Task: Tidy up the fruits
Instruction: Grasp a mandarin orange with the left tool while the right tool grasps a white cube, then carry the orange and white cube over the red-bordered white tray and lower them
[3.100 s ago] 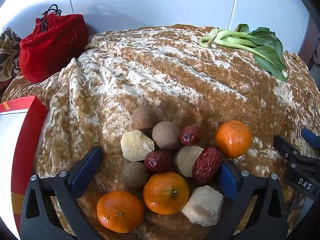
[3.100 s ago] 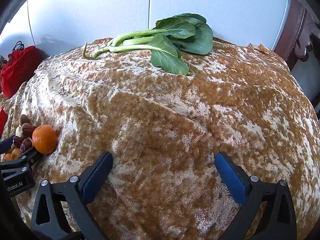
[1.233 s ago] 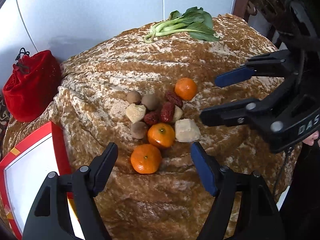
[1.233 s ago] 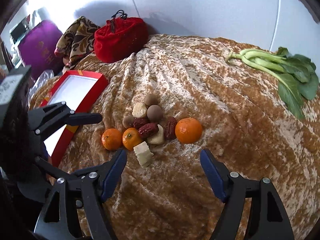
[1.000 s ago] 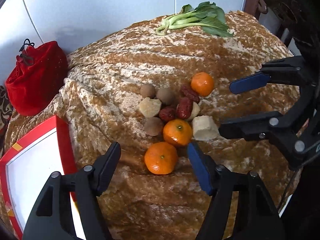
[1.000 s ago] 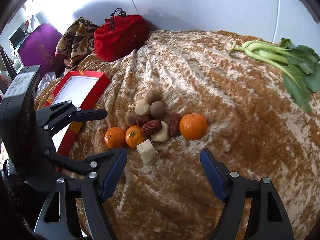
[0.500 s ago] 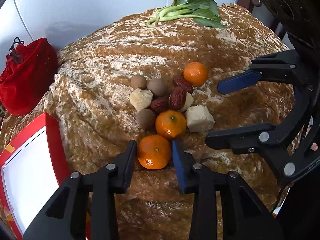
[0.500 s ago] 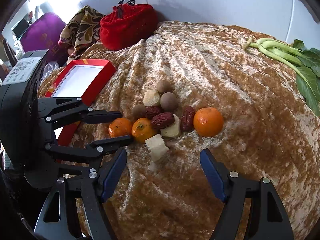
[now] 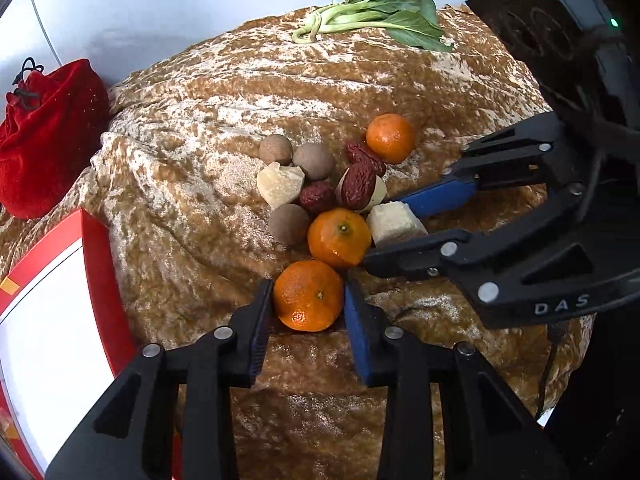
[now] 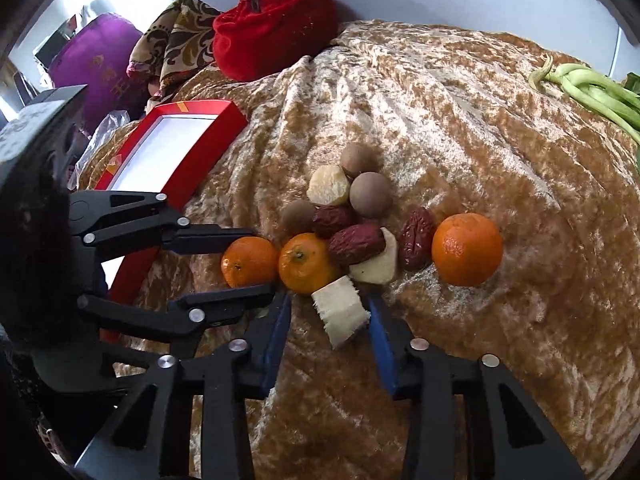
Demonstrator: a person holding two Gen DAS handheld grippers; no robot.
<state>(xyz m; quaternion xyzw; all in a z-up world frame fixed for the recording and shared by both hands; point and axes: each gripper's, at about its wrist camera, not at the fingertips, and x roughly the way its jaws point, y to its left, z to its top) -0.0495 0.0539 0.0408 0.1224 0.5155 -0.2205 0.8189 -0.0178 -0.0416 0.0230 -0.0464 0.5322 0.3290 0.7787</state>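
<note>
A pile of fruit lies on the brown velvet cloth [image 9: 240, 92]: three tangerines, red dates [image 9: 362, 186], brown longans [image 9: 314, 160] and pale chunks. My left gripper [image 9: 308, 296] is shut on the nearest tangerine [image 9: 309, 295], with a pad on each side; the right wrist view shows the same tangerine [image 10: 250, 261]. My right gripper [image 10: 330, 300] straddles a white chunk [image 10: 340, 312] at the pile's near edge. Its jaws are closing; the right pad is at the chunk and a strip of cloth still shows by the left pad. Both fruits rest on the cloth.
A red box with a white inside [image 9: 40, 300] lies left of the pile. A red velvet pouch [image 9: 48, 132] sits at the back left, bok choy [image 9: 380, 16] at the far edge. A purple bag [image 10: 96, 68] and patterned fabric [image 10: 172, 48] lie beyond the box.
The left jaws have closed from wide apart onto the nearest tangerine. The right gripper has come down to the pile and its jaws have narrowed around the white chunk.
</note>
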